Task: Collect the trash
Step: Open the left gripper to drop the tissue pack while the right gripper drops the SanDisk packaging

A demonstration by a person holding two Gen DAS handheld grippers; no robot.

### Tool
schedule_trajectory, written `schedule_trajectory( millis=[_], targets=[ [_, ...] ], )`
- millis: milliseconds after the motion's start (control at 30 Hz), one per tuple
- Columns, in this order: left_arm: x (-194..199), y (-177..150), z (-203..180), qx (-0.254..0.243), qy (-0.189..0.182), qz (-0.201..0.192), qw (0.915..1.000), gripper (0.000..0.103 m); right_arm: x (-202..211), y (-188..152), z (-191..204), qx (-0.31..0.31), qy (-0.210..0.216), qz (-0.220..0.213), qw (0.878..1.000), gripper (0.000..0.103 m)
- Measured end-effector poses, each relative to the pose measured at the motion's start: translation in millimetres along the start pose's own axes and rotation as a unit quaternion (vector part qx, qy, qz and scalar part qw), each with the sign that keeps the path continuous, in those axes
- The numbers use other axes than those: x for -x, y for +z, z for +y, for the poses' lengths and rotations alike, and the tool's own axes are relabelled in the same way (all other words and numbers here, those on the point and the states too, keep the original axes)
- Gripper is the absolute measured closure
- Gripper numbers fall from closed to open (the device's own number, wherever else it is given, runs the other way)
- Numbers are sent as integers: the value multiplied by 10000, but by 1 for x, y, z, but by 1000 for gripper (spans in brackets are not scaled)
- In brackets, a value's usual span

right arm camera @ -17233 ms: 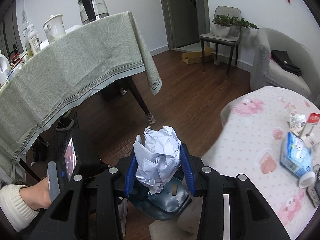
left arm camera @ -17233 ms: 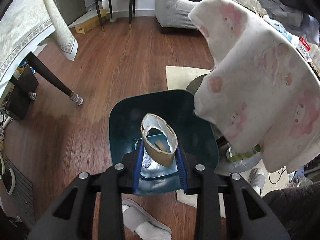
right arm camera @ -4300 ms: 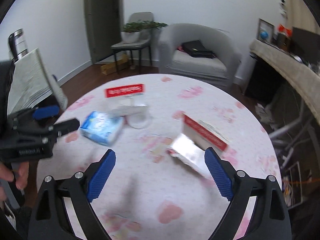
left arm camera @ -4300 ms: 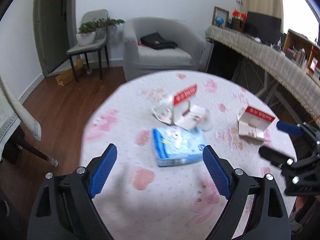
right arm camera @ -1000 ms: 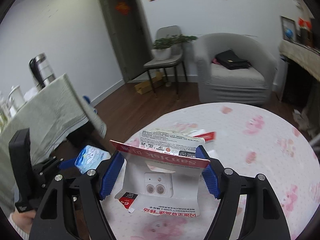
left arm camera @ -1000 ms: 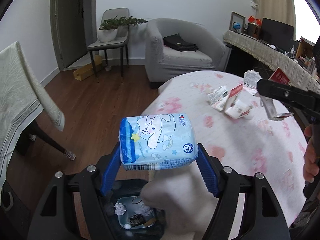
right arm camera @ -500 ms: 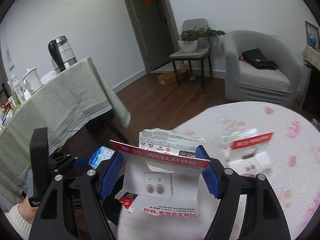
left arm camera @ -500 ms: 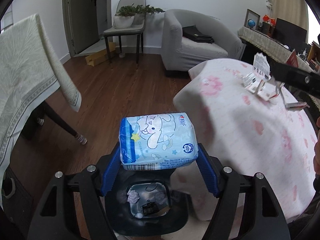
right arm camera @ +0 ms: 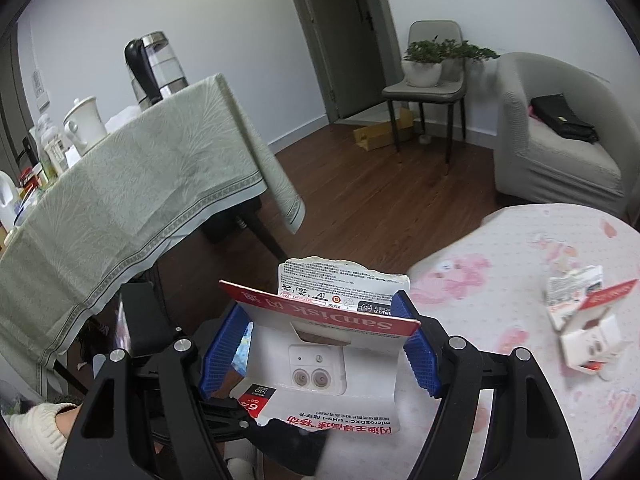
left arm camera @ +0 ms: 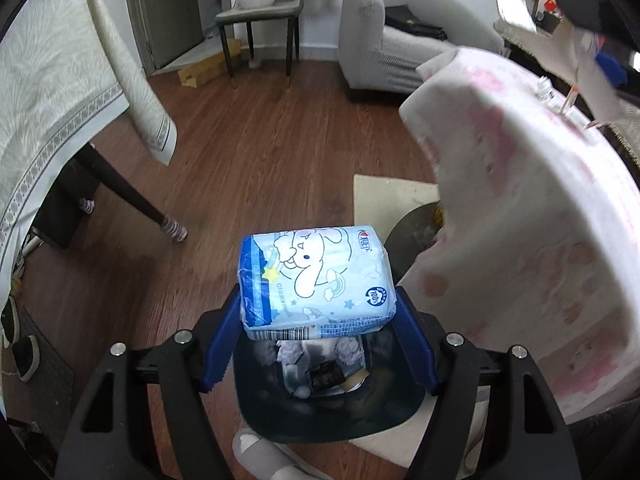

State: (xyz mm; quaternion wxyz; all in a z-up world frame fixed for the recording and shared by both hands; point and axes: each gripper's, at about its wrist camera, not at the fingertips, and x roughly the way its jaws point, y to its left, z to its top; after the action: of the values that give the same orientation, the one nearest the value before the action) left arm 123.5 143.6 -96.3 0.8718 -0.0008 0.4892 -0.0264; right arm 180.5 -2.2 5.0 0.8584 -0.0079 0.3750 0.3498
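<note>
Left gripper (left arm camera: 318,330) is clamped on the pale blue tissue pack (left arm camera: 316,282), its blue pads pressed against the pack's two short ends, so the pack's long axis runs crosswise between the fingers and its cartoon-printed face tilts up toward the camera. Half a second ago the pack hung above the floor with the dark teal trash bin (left arm camera: 328,404) low in the left wrist view; now the bin sits directly beneath the pack, nearer and larger, with crumpled paper and a dark wrapper visible inside. The round table with the pink-patterned cloth (left arm camera: 532,240) has swung up along the right side, and the wooden floor (left arm camera: 256,160) fills the middle. A grey slipper (left arm camera: 260,456) lies just beside the bin's near edge. From the right wrist view, the right gripper (right arm camera: 320,344) is closed on the torn SanDisk card package (right arm camera: 324,344), gripped by its side edges; its long axis also runs across the fingers, the red strip reads upside down and the torn flap points away from the camera. Compared with half a second ago the package sits the same in the pads, while the view has turned toward the green-clothed table (right arm camera: 120,208). More torn packaging (right arm camera: 584,316) lies on the pink cloth at the right, well apart.
</note>
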Motion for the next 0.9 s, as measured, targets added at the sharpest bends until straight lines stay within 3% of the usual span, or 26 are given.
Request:
schedule_trajectory(
  millis=[300, 533, 900],
  targets=[
    [-23, -19, 16, -9, -30, 471, 9989, 25, -30, 0, 18, 67, 58, 266, 9996, 29],
    [-14, -26, 34, -7, -4, 401, 9992, 22, -56, -3, 32, 93, 79, 530, 9985, 29],
    [14, -22, 57, 212, -8, 110, 9997, 27, -95, -19, 48, 163, -22, 937, 9955, 29]
  ],
)
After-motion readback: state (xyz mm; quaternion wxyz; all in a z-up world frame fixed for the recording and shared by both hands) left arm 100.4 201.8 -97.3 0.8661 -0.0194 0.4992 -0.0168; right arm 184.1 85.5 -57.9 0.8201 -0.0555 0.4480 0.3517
